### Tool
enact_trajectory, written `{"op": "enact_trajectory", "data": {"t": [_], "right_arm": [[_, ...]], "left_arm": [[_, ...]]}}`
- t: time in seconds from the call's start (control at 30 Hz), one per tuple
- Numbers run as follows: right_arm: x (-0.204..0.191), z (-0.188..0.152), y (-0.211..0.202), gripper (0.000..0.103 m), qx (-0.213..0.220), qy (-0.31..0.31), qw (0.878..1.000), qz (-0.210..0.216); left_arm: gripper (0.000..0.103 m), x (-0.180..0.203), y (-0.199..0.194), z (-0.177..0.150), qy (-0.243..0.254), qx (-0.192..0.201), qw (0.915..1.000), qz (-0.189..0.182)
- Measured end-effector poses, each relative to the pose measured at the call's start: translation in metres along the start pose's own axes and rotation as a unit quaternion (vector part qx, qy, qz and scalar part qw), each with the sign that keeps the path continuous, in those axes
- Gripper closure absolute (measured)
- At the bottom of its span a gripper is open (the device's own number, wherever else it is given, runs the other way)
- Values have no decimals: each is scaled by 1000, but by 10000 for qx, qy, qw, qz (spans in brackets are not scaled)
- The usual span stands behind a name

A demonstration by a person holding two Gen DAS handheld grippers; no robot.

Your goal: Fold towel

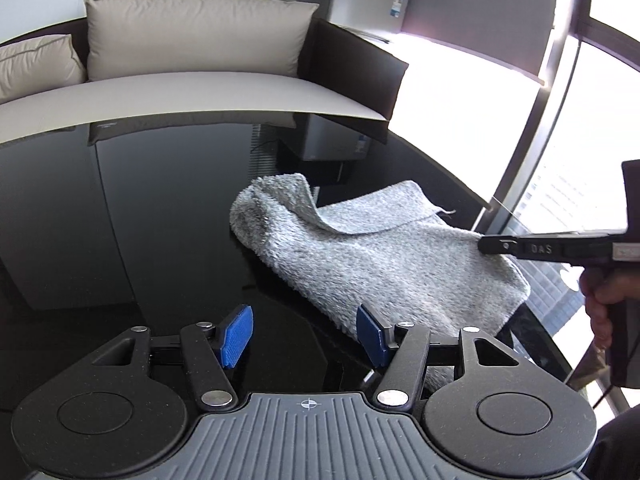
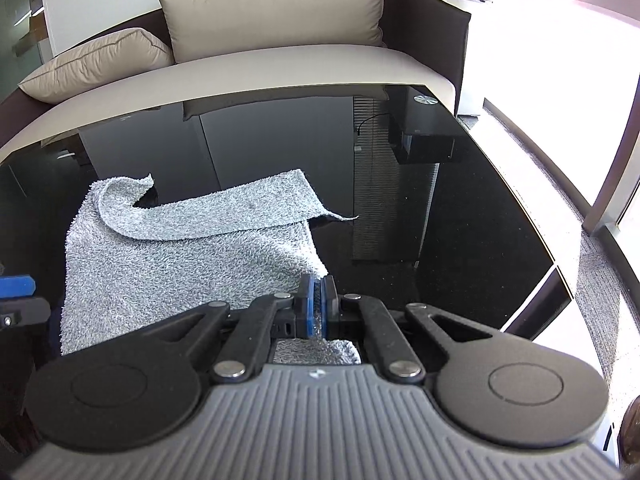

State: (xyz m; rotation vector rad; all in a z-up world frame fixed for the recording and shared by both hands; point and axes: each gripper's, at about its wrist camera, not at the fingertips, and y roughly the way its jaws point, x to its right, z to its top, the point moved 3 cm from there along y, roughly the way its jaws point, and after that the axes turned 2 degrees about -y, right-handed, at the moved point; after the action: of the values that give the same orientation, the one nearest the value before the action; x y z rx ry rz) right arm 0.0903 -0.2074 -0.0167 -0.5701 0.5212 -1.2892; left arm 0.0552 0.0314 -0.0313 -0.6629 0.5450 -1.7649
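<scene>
Right claw clenched on towel near-edge corner; left claw released, empty, over bare worktop. Grip the matching corner before lifting, keep tension even.

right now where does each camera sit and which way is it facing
Left wrist view: on the left gripper, angled down across the black glass table toward the sofa; its open blue pads frame bare table, the grey towel at right, the right gripper and a hand alongside.
Right wrist view: on the right gripper, same heading, shut on the towel's near edge; a left pad shows at left.
Shared: towel, table, sofa, each other's gripper.
</scene>
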Motion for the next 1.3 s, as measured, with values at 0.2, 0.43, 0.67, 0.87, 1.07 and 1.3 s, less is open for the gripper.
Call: {"op": "enact_trajectory", "data": {"t": [0.2,0.43,0.67,0.87,1.07,1.3], "right_arm": [[2,-1,0,100,6,39,10000,24],[4,-1,1,100,15,85,10000,35],[3,-2,-1,100,29,108,9999,31],[3,-1,-2,100,44,123,9999,40],[1,-2,-4,100,70,115,9999,33],[-3,-3,-6,100,96,137,9998,83]], "left_arm": [[48,35,-8,-17,425,-61,9987,-270],[47,61,-10,-28,670,-122,9968,-409],[48,66,-2,-36,893,-127,9959,61],[55,58,-2,-33,745,31,9965,391],[68,52,-4,-28,688,135,9960,557],[92,47,-4,-30,702,98,9959,567]]}}
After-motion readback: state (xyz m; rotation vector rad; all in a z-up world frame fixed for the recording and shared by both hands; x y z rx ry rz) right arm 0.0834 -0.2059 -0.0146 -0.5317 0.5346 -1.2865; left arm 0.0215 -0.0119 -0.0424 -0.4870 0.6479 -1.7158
